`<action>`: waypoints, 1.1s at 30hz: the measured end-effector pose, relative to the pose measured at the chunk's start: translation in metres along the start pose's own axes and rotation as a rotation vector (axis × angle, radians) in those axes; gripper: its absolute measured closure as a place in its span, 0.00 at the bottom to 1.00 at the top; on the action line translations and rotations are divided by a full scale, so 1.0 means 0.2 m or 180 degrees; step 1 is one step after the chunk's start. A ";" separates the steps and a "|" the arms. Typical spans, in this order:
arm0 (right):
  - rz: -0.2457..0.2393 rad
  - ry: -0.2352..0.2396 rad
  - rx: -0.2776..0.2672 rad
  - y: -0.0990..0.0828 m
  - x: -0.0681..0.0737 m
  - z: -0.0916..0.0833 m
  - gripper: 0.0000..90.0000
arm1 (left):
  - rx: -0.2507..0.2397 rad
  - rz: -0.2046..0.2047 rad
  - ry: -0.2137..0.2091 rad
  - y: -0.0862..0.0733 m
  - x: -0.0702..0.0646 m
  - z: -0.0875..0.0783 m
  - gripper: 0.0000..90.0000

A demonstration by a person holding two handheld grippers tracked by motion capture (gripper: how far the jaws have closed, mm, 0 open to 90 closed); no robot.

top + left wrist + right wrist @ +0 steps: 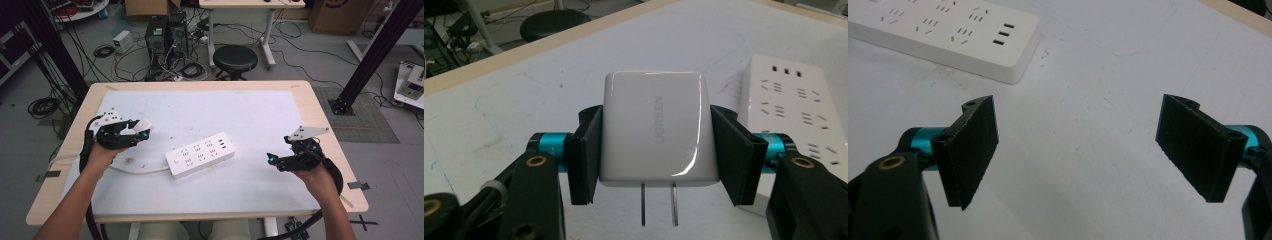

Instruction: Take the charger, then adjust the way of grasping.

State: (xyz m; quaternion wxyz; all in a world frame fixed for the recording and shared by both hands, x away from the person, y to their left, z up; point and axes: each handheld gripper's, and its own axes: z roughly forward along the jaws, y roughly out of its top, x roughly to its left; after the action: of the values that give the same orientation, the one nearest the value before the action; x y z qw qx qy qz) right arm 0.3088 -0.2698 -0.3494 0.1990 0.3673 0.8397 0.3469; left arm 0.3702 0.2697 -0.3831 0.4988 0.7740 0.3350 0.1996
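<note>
The left gripper [654, 160] holds a white UGREEN wall charger [655, 129] above the table, seemingly before plugging its prongs into the power strip [201, 154]; the right gripper [1080, 150] waits with jaws apart.

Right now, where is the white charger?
The white charger is clamped in the left tongs, over the table's left side in the high view, left of the power strip.
</note>
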 end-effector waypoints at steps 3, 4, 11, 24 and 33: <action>-0.0002 0.0034 -0.0039 -0.01 0.00 0.00 0.19 | -0.0030 0.0085 -0.0013 0.02 -0.06 -0.04 0.47; 0.0000 0.0033 -0.0046 0.00 0.01 0.00 0.19 | -0.0042 0.0104 -0.0021 0.03 -0.08 -0.06 0.47; -0.0080 0.0041 -0.0160 0.00 0.04 -0.01 0.19 | -0.0111 0.0314 -0.0091 0.07 -0.21 -0.13 0.47; -0.0151 0.0120 -0.0253 0.04 0.05 -0.01 0.19 | -0.0129 0.0438 -0.0385 0.09 -0.34 -0.12 0.47; -0.0090 0.0313 -0.0165 0.06 0.06 0.03 0.19 | -0.0124 0.0608 -0.0582 0.10 -0.40 -0.09 0.47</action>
State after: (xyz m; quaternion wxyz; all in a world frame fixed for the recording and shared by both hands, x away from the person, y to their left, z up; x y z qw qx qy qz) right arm 0.3116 -0.2521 -0.3459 0.1718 0.3326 0.8443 0.3833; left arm 0.3089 0.2175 -0.3545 0.5209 0.8075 0.2090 0.1813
